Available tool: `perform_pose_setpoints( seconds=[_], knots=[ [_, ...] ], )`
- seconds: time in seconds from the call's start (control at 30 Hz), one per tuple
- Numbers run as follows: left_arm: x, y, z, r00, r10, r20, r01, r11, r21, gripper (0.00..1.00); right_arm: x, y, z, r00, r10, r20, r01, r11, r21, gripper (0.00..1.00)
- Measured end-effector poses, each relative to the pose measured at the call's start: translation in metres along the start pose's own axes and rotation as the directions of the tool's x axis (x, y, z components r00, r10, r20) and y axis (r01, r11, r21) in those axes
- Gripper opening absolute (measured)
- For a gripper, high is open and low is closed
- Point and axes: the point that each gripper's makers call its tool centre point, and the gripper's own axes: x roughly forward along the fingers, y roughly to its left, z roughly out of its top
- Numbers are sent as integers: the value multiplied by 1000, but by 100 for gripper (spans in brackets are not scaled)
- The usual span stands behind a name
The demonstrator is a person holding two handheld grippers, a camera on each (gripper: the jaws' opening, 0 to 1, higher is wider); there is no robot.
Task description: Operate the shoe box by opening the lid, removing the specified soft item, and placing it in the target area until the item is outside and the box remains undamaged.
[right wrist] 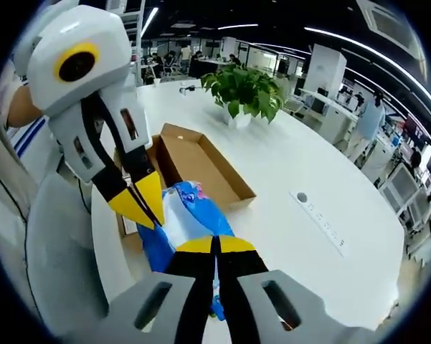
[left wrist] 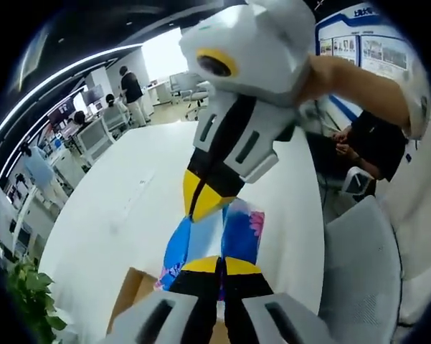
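The soft item (left wrist: 240, 226), a blue fabric piece with pink flowers, hangs between both grippers above the table edge. My left gripper (left wrist: 221, 264) is shut on its near end. From above, my right gripper (left wrist: 201, 201) comes down and pinches its other end. In the right gripper view the same item (right wrist: 190, 215) is clamped by my right gripper (right wrist: 216, 245), while the left gripper (right wrist: 145, 204) bites it from the left. The brown cardboard shoe box (right wrist: 190, 161) lies open just beyond the item, and its corner (left wrist: 133, 290) shows below the fabric.
A big white oval table (left wrist: 129, 208) carries a potted plant (right wrist: 244, 89) and a power strip (right wrist: 323, 218). A grey chair (left wrist: 366, 265) stands close by the table edge. A seated person (left wrist: 373, 143) is behind it. Desks and people fill the far office.
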Motion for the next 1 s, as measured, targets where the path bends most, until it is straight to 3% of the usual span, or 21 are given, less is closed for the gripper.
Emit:
perform_pose_setpoints(
  seconds=[1.0],
  knots=[
    [90,-24,49,989,-146,18,145,989,13,0,-35,-52,-87,997,-18,-70,24,996,88,0]
  ],
)
